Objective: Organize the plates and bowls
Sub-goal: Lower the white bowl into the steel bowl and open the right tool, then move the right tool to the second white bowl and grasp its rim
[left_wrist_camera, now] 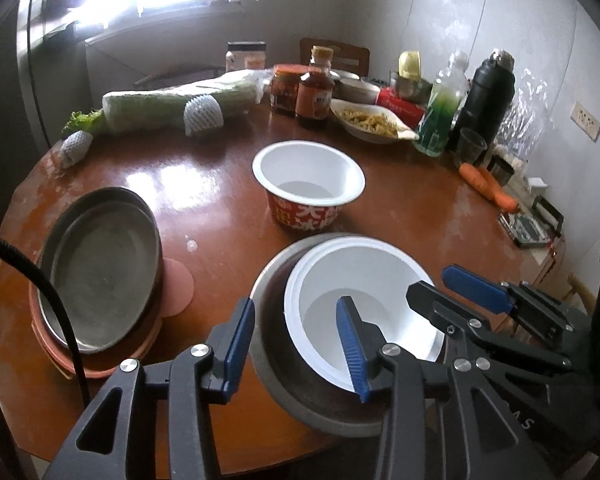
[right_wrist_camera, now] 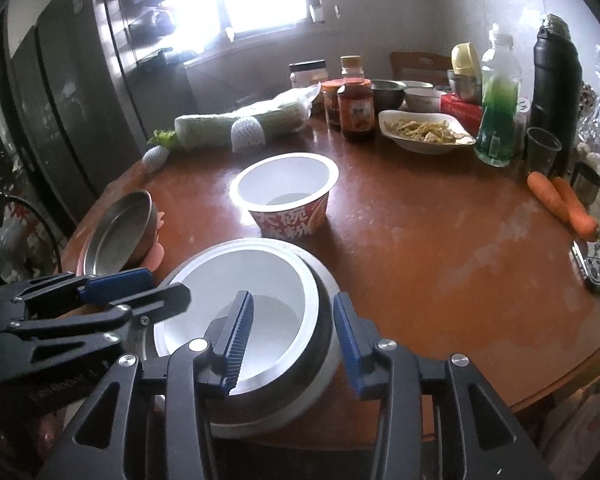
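Left wrist view puts the white paper bowl nested inside a steel bowl at the near edge of the round table. My left gripper straddles the left side of both rims, one pad inside the paper bowl, one outside the steel one, with daylight at each pad, so I read it as parted and gripping nothing. My right gripper does the same on the right side: inner finger over the white interior, outer finger just beside the steel wall, not pressing.

Farther out stands a second paper bowl with red print; on the left sits a stack of steel plates on a pink tray.

I judge the paper bowls very light and easily crushed, so I would pinch only the rolled rim, gently. The steel bowl looks stiff, heavier and slick; a rim grip with both pads squarely on the wall seems safest.
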`<state>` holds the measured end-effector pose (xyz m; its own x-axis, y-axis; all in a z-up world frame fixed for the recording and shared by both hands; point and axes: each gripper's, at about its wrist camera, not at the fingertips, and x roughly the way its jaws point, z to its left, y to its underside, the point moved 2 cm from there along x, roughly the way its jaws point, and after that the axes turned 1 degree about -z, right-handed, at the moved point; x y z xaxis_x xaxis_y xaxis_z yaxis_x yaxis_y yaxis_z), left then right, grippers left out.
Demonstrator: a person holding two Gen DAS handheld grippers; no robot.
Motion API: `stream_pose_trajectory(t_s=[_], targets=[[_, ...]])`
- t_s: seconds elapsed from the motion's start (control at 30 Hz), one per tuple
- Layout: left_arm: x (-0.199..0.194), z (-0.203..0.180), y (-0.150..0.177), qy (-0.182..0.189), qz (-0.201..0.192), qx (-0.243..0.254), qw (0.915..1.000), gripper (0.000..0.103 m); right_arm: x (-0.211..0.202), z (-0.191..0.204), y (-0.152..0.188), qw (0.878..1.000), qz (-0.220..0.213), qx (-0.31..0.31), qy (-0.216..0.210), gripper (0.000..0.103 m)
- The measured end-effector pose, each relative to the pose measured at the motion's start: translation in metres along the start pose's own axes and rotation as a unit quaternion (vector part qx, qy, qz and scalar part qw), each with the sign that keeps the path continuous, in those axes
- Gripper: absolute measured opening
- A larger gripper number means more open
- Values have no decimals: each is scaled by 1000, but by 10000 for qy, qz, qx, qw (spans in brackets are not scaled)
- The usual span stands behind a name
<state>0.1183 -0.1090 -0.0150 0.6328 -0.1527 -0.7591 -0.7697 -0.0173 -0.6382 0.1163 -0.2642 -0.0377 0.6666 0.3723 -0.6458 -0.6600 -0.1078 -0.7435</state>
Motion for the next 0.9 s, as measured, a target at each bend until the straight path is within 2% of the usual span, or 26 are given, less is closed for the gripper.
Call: stream_pose_trajectory(t_s=[0.13, 0.23, 0.57, 0.9], targets=[[-6, 3, -6, -33, -115, -19, 9999, 45, -5, -1, -4, 10000, -92, 23, 1, 45], [-8, 5, -11, -103, -207, -2, 9997, 46, -9, -3, -8, 9998, -182, 47, 34, 55], [3, 12, -19, -122, -208, -2, 9997, 47, -9, -13, -25, 9990, -359, 185, 183, 59], [15, 30, -47, -91, -334, -199, 9992, 47, 5, -22, -46, 9986, -394, 171, 312, 63]])
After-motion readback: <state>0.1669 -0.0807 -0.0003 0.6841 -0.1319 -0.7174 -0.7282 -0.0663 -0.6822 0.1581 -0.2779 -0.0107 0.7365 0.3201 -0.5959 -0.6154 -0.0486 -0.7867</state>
